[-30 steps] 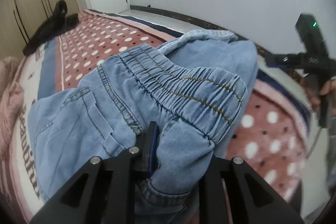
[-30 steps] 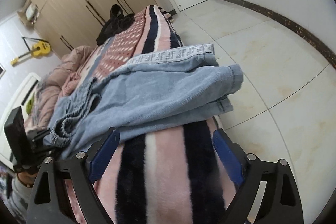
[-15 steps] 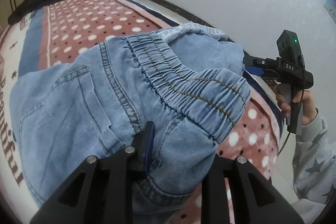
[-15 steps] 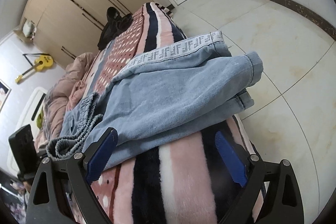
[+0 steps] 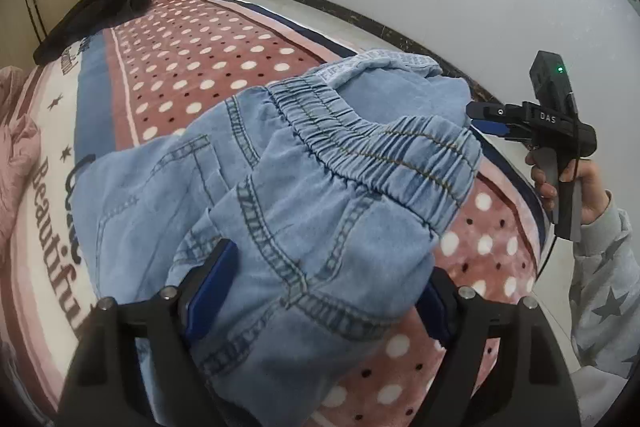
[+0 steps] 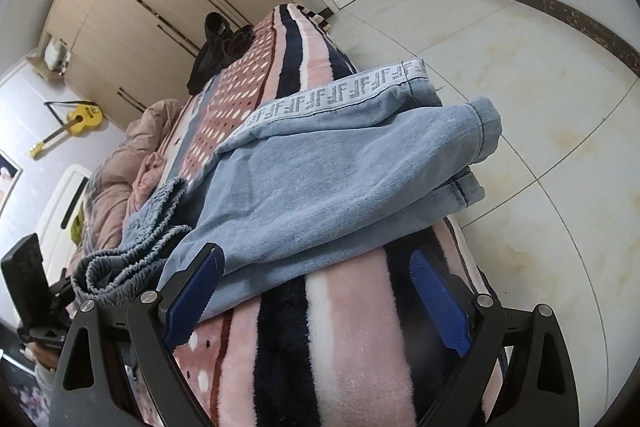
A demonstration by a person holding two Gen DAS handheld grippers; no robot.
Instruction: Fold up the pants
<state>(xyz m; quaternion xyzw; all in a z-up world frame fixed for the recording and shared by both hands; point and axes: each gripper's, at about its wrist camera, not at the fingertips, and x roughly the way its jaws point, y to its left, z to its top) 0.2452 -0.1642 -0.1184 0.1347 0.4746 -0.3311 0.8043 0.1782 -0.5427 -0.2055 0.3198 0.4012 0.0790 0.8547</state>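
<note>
Light blue denim pants (image 5: 280, 195) with an elastic waistband lie on the bed; the waist end is bunched and lifted over the legs. My left gripper (image 5: 320, 291) has its jaws spread wide with the waist fabric draped between its blue pads (image 5: 212, 287). In the right wrist view the pants (image 6: 340, 179) lie with the legs stacked, cuffs hanging past the bed edge. My right gripper (image 6: 316, 291) is open and empty at the near edge of the legs; its left pad (image 6: 192, 299) touches the fabric. It also shows in the left wrist view (image 5: 492, 115).
The bed carries a pink dotted and striped blanket (image 5: 208, 51). A black garment (image 5: 96, 3) lies at its far end and a pink quilt (image 6: 116, 179) at the head. Tiled floor (image 6: 520, 75) borders the bed. Wardrobes and a yellow guitar (image 6: 76, 123) stand beyond.
My left gripper's jaws have spread apart from their earlier grip on the waist fabric. The waist end has come forward over the legs. My right gripper has moved closer to the legs.
</note>
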